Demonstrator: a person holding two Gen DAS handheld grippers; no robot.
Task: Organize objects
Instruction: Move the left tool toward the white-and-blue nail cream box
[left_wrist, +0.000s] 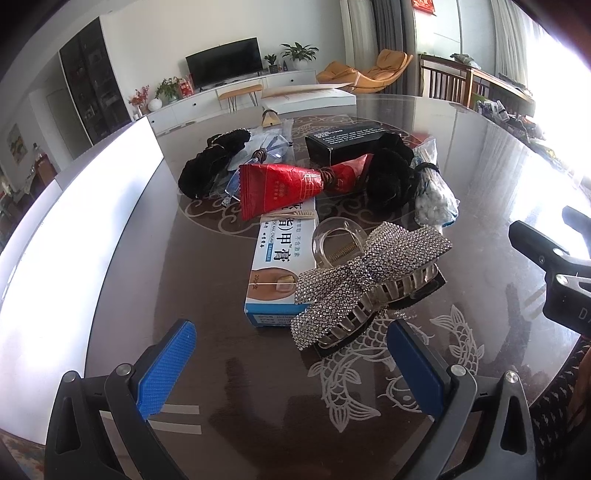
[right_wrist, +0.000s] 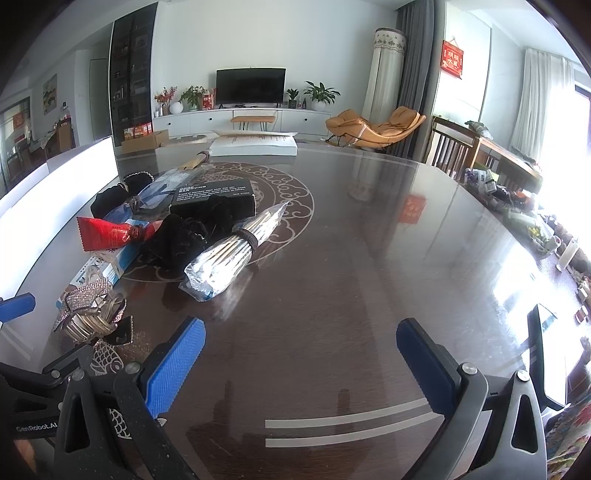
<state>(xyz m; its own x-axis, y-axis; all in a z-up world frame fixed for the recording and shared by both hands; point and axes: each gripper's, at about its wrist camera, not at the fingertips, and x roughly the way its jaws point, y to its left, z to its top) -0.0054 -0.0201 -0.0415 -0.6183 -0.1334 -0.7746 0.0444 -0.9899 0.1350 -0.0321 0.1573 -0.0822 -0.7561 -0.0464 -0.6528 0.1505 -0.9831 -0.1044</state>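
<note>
The left gripper (left_wrist: 288, 363) is wide apart, and the sparkly hair clip (left_wrist: 364, 280) lies just ahead of its tips. The right gripper (right_wrist: 301, 360) is wide apart too, over bare table (right_wrist: 369, 258). Only its view shows the cotton swab bag (right_wrist: 232, 247) ahead to the left.

A dark glossy table (right_wrist: 369, 258) with pale fish and cloud inlay fills the foreground. Beyond its far edge stand a black flat television (right_wrist: 250, 86) on a long white cabinet (right_wrist: 240, 117), green potted plants (right_wrist: 320, 95) and an orange lounge chair (right_wrist: 375, 127). A red wall hanging (right_wrist: 452, 59) hangs at right.
</note>
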